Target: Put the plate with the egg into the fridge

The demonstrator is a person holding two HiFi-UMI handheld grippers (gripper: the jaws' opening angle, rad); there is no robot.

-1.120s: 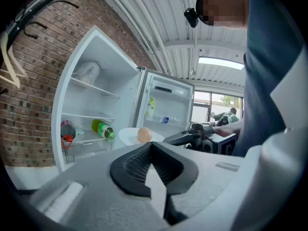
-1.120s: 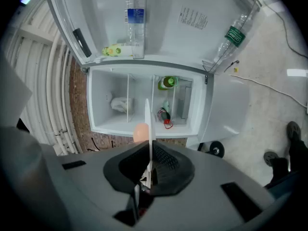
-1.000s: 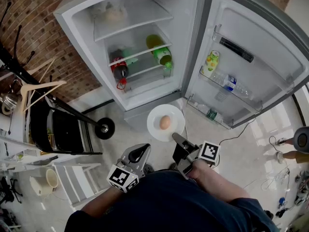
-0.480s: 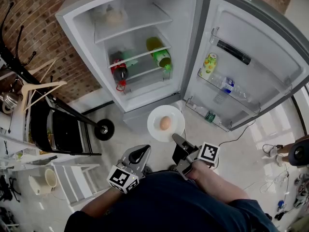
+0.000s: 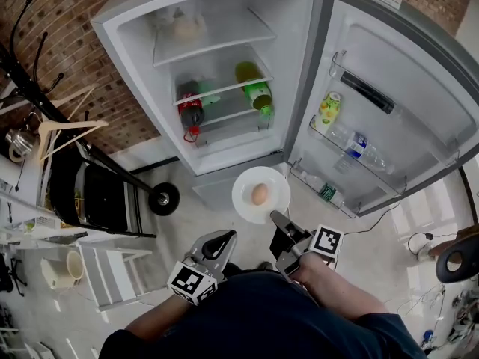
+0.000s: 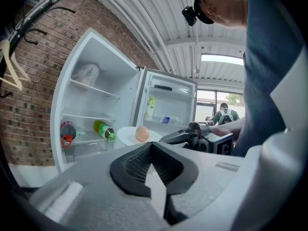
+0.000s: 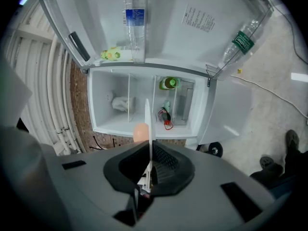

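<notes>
A white plate point(image 5: 260, 195) with a brown egg point(image 5: 260, 194) on it hangs level in front of the open fridge point(image 5: 217, 88), just below its lowest shelf. My right gripper point(image 5: 278, 221) is shut on the plate's near rim. The right gripper view has the plate point(image 7: 147, 119) edge-on between the jaws of the right gripper point(image 7: 149, 150), with the egg point(image 7: 140, 132) to its left. My left gripper point(image 5: 221, 243) is shut on nothing, held low and left of the plate. From the left gripper point(image 6: 152, 146) I see plate point(image 6: 126, 135) and egg point(image 6: 141, 133).
The fridge shelves carry a cola bottle point(image 5: 190, 113), a green bottle point(image 5: 255, 90) and a pale bag point(image 5: 187, 27). The open door point(image 5: 389, 103) at the right holds bottles in its racks. A black chair point(image 5: 90, 193) and a coat rack stand at the left.
The plate and both grippers keep nearly the same pose before the fridge. The head view has shifted slightly, so the fridge sits a little lower and to the right.
</notes>
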